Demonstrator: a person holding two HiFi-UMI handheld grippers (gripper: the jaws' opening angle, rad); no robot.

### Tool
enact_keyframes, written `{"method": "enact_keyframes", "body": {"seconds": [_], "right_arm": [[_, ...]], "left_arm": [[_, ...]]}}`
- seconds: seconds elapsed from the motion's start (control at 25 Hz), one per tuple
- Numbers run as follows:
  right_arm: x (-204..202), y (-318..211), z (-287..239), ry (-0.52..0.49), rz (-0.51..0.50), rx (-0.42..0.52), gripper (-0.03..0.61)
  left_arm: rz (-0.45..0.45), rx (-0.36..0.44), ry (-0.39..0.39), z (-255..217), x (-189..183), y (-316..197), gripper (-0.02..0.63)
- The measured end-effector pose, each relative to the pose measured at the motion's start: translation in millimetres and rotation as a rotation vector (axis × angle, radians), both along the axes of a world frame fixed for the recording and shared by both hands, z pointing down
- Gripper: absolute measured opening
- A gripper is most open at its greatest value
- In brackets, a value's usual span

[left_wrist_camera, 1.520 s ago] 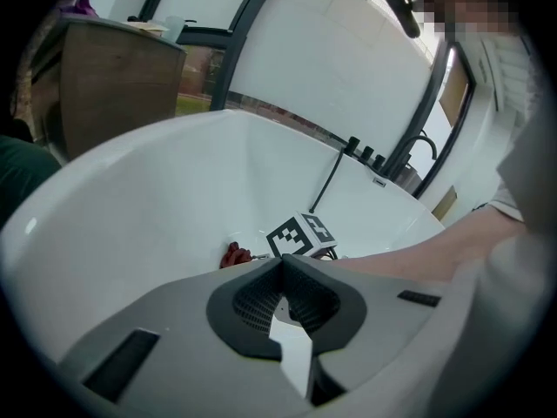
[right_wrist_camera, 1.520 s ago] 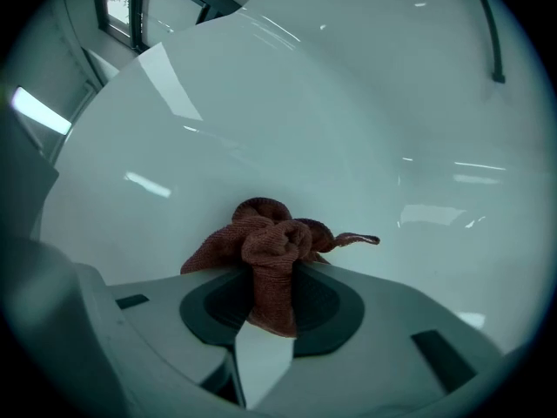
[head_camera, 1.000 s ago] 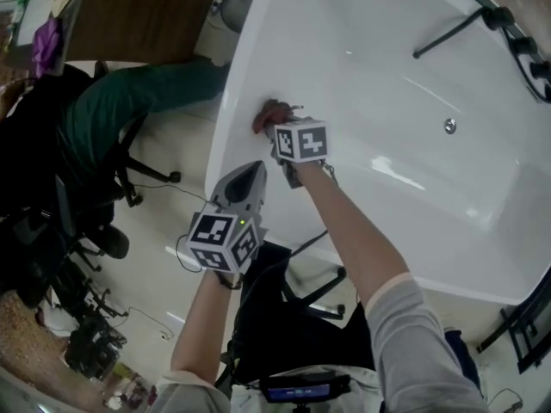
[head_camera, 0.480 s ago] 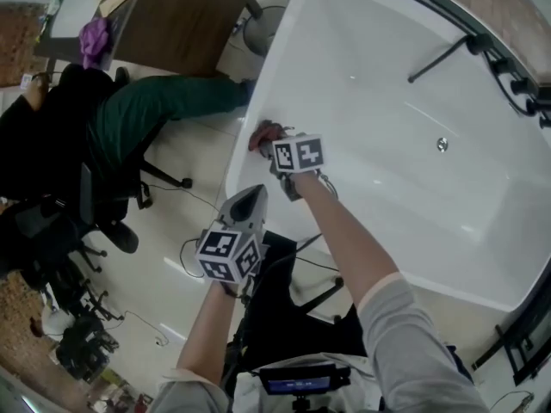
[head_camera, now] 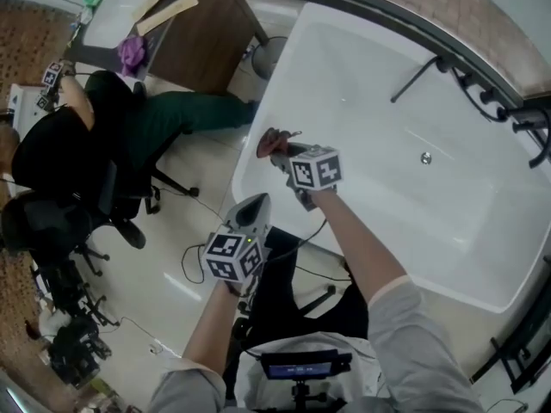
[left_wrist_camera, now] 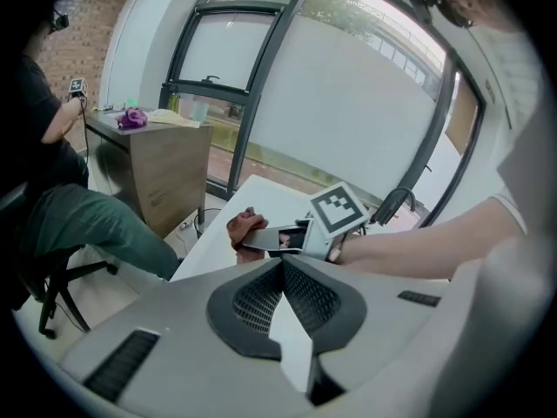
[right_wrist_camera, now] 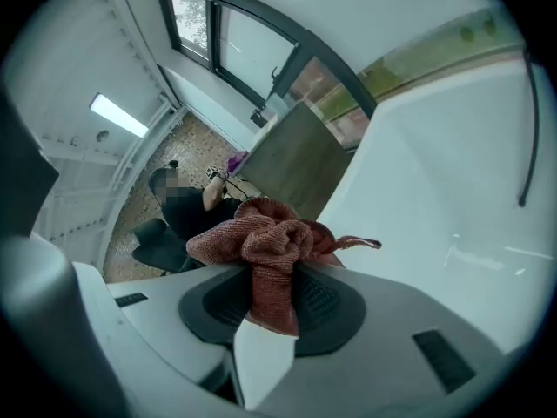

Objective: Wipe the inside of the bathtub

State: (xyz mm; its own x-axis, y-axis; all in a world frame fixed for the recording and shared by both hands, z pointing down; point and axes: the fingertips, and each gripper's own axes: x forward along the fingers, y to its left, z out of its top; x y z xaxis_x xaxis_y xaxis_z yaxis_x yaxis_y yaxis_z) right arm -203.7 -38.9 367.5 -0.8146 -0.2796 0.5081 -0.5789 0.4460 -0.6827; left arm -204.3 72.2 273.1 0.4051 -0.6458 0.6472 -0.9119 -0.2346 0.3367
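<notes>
At the bathtub's [head_camera: 448, 222] near-left corner, the cloth [head_camera: 274, 142] sits on the rim, not yet inside.
Over the last second the cloth has barely shifted along that rim while my head view has pulled back, so I judge the basin still unwiped. My right gripper [head_camera: 280, 151] pinches the bunched red cloth tight; my left gripper [head_camera: 251, 205] hangs outside the tub, jaws together on nothing. No brand or writing is readable, only square markers on the cubes [head_camera: 317, 169].

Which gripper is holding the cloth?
The right gripper, jaws clamped on the reddish cloth at the bathtub edge; the left gripper is shut and empty.
</notes>
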Motion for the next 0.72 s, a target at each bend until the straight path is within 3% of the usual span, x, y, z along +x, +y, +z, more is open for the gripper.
{"method": "enact_keyframes", "body": {"seconds": [0.32,0.72], "right_arm": [[95.5,8.8,-116.6,0.01,0.04,0.21,0.121],[250.5,82.2,-243.6,0.073,0.176,0.392,0.123]], "left_arm": [[-0.006,0.057,-0.013,-45.4,20.7,-4.1,0.006],[-0.039,0.205,-0.017,-148.7,82.6,23.2,0.008]]}}
